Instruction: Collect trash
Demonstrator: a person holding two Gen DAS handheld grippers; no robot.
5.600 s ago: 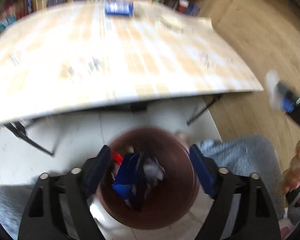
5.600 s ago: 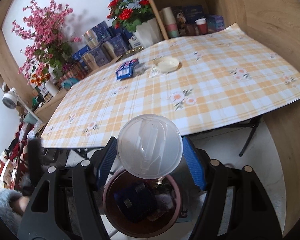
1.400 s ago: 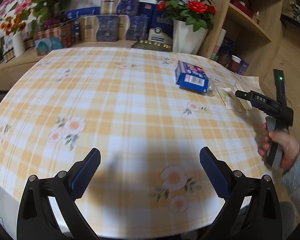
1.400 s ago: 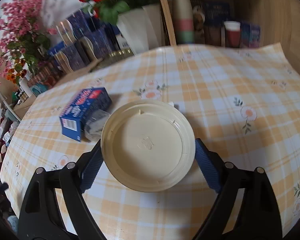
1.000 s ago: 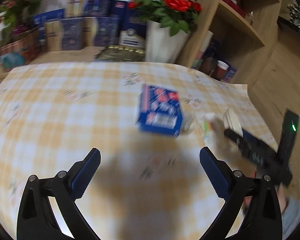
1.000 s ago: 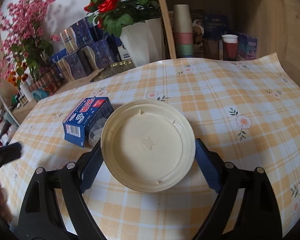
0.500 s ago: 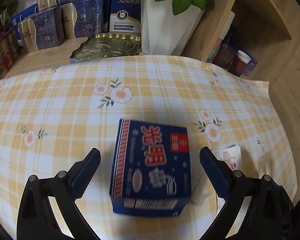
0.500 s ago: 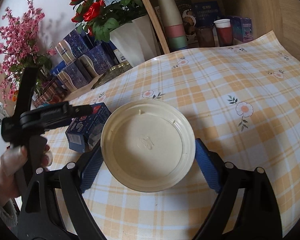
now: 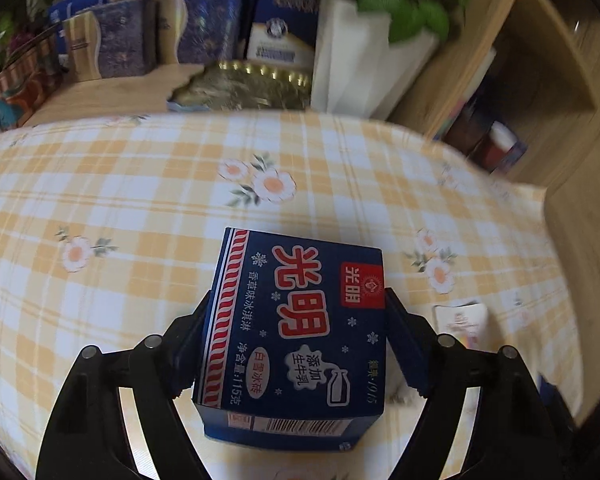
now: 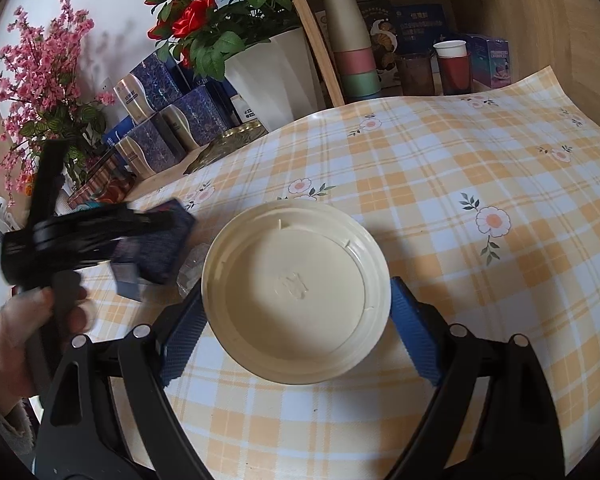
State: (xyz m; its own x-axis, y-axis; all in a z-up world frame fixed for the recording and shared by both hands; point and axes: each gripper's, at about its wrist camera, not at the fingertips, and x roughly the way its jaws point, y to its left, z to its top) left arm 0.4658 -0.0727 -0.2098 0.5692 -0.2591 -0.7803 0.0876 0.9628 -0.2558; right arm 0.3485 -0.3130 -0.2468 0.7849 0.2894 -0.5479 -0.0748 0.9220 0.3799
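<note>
While both grippers worked over the yellow plaid tablecloth (image 10: 480,152), the items stood as follows. Item one: blue ice-cream carton (image 9: 296,336), lying flat on the cloth, printed face up, barcode end toward the camera, set squarely between the fingers of the left gripper (image 9: 298,344). Its jaws stood narrowed to the carton's width, a pad against each long side, gripping it. In the right wrist view this same gripper (image 10: 148,236) appeared at far left, blurred, its handle held in the person's left hand (image 10: 16,332), fingers wrapped round the grip, the tool reaching in level over the table edge. Item two: crumpled clear wrapper (image 10: 192,266), just beside the carton, partly hidden. Item three: small printed packet (image 9: 462,320), on the cloth just right of the left gripper's finger. Item four: cream plastic lid (image 10: 296,292), round, rim up, lying between the blue pads of the right gripper (image 10: 296,320). Its jaws were spread wide, each pad at or just beside the rim; firm contact could not be told. Background: white flowerpot (image 10: 276,76) with red roses, beyond the table's far edge.
</note>
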